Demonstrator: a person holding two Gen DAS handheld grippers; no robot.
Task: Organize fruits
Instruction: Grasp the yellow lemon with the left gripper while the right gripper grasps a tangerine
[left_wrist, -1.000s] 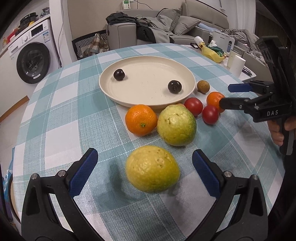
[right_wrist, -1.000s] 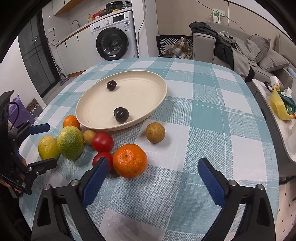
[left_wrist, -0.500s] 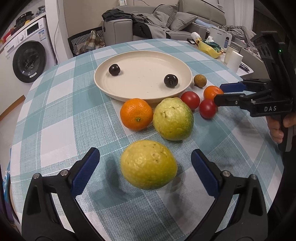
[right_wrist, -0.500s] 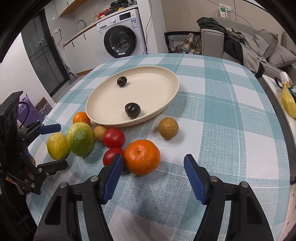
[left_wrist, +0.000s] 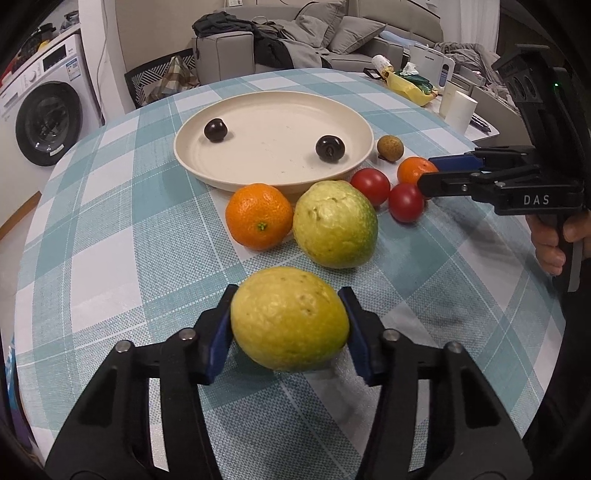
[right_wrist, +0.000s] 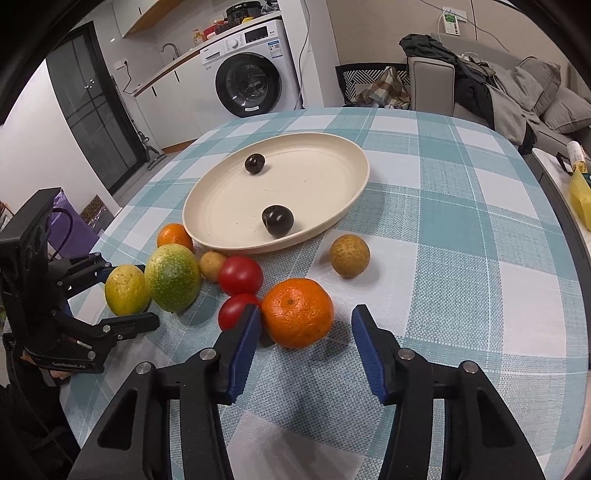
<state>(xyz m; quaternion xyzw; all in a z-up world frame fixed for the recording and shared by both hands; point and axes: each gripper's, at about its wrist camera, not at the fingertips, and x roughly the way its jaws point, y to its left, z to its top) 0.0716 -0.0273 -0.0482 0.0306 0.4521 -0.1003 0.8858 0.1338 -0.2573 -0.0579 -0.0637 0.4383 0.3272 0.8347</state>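
At near bench edge, my left gripper (left_wrist: 290, 328) fingers, wide apart a second ago, now clamp yellow bumpy guava (left_wrist: 290, 319). Right gripper (right_wrist: 301, 347) fingers narrowed, still apart, flanking orange mandarin (right_wrist: 297, 312). Lift toward cream round plate (left_wrist: 221, 177) likely next.

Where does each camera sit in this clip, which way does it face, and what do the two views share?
Left wrist: rides the left gripper, looking along its fingers at the yellow guava pinched between them; the right gripper and its hand show at right.
Right wrist: rides the right gripper, facing the orange between its open pads; the left gripper shows at left.
Shared: the cream plate with two dark plums, both guavas, tomatoes, checked tablecloth.
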